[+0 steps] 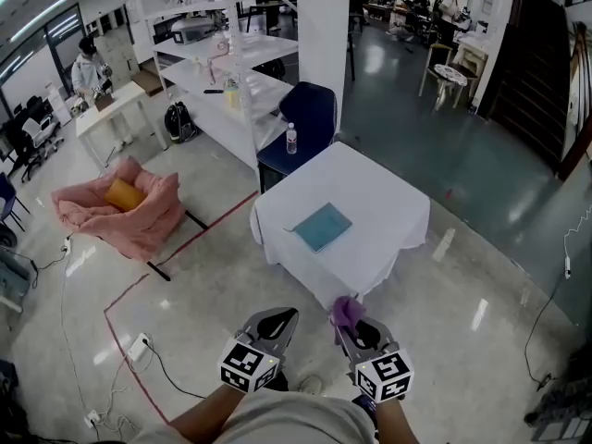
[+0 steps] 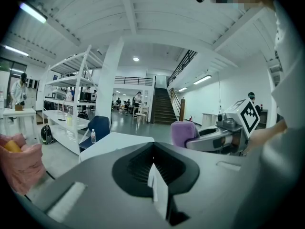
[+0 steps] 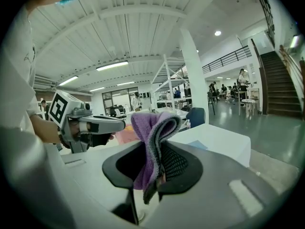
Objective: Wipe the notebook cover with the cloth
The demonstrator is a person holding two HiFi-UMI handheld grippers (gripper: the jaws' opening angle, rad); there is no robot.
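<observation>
Two grippers, left gripper [image 1: 281, 320] and right gripper [image 1: 350, 326], low over glossy grey floor [image 1: 481, 202], short of the white-draped table [image 1: 388, 213].
Large open hall: white pillar [image 1: 324, 54], white shelving [image 1: 199, 26], blue chair [image 1: 310, 109] and water bottle [image 1: 291, 139] behind the table, pink heap [image 1: 120, 213] to the left, red tape line [image 1: 199, 234] on floor. Teal notebook [image 1: 322, 227] flat near table's middle, well apart from both grippers. Left jaws pressed together, nothing between. Right jaws clamped on folded purple cloth [image 1: 346, 309], fold standing above them. Head view only: notebook's full outline. Gripper views only: staircase [image 3: 281, 80] with dark railing, ceiling lights [image 2: 33, 12]. Notebook a mere blue sliver in right gripper view, not made out in left. Forearms [image 1: 199, 422] cut off at head view's bottom edge. Distant people [image 1: 90, 67] too small to detail.
</observation>
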